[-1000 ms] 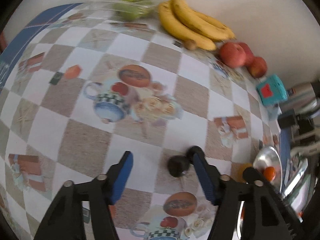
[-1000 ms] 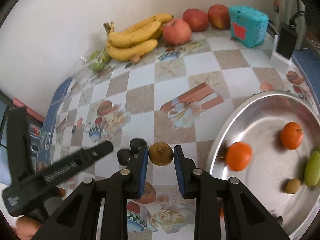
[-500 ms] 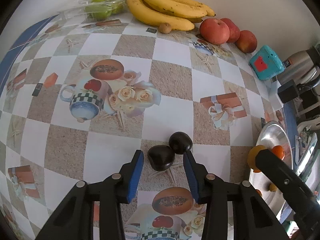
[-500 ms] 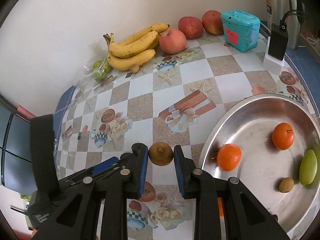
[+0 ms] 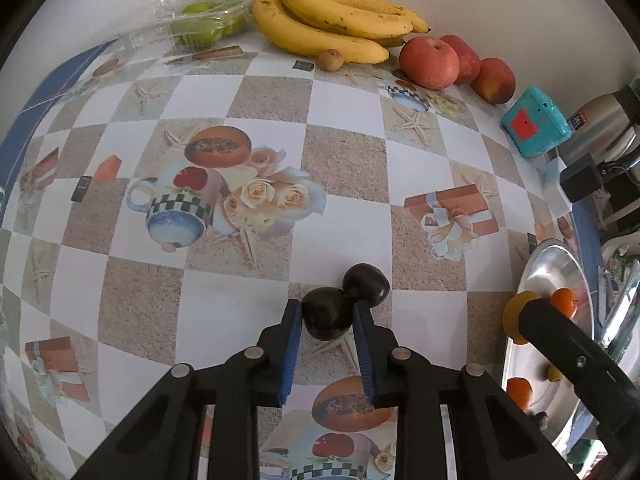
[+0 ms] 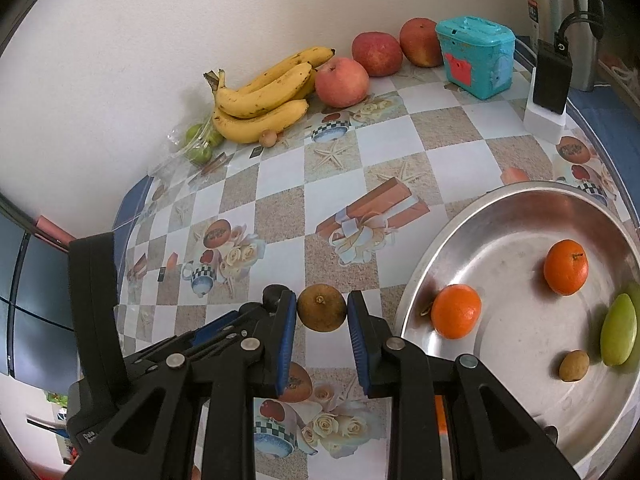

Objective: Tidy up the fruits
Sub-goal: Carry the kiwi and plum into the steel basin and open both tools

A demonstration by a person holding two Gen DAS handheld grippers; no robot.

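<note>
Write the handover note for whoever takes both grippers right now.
Left gripper: jaws have just closed on the near dark plum; a second dark plum touches it behind, still on the tablecloth.
Right gripper: shut on a brown round fruit, beside the steel tray.
Done: two oranges, a green fruit and a small brown fruit lie in the tray.
Left: both held fruits, the second plum; bananas, apples and bagged green fruit by the wall.

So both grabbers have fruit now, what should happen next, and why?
Probably lift the left gripper straight up: its fingers have just closed on the near dark plum, which touches a second plum. The right gripper holds a brown fruit beside the metal tray.
</note>
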